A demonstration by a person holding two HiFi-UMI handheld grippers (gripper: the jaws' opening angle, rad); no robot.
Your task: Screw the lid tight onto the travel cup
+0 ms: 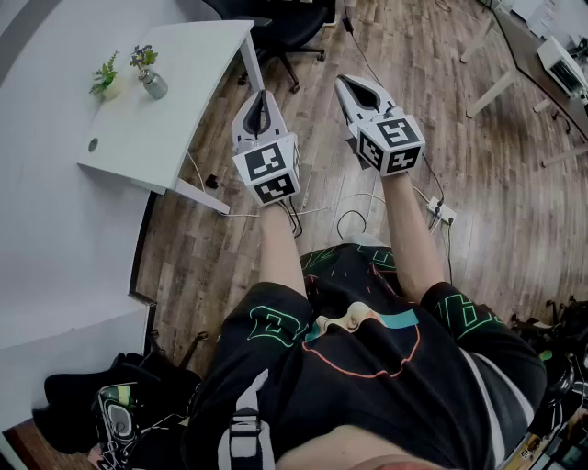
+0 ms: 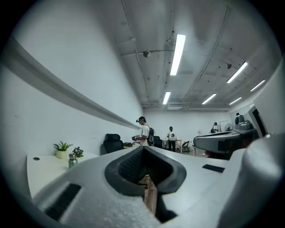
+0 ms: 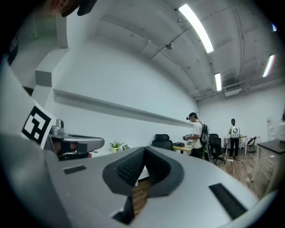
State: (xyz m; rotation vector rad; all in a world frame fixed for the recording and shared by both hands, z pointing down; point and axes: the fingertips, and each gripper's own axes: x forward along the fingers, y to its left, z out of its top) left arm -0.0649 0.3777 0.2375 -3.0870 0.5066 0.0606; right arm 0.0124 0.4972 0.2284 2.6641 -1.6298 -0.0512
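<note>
No travel cup or lid shows in any view. My left gripper (image 1: 259,103) is held level above the wooden floor, its jaws shut with nothing between them. My right gripper (image 1: 356,90) hangs beside it to the right, also shut and empty. In the left gripper view the closed jaws (image 2: 143,151) point across the room toward a far wall. The right gripper view shows its own closed jaws (image 3: 144,153) facing the same way, with the left gripper (image 3: 75,142) at the left edge.
A white table (image 1: 184,110) with two small plants (image 1: 106,78) stands to the left. An office chair (image 1: 285,23) is ahead, cables (image 1: 344,220) and a power strip (image 1: 441,213) lie on the floor. A dark bag (image 1: 110,404) sits at bottom left. People (image 2: 143,131) stand far off.
</note>
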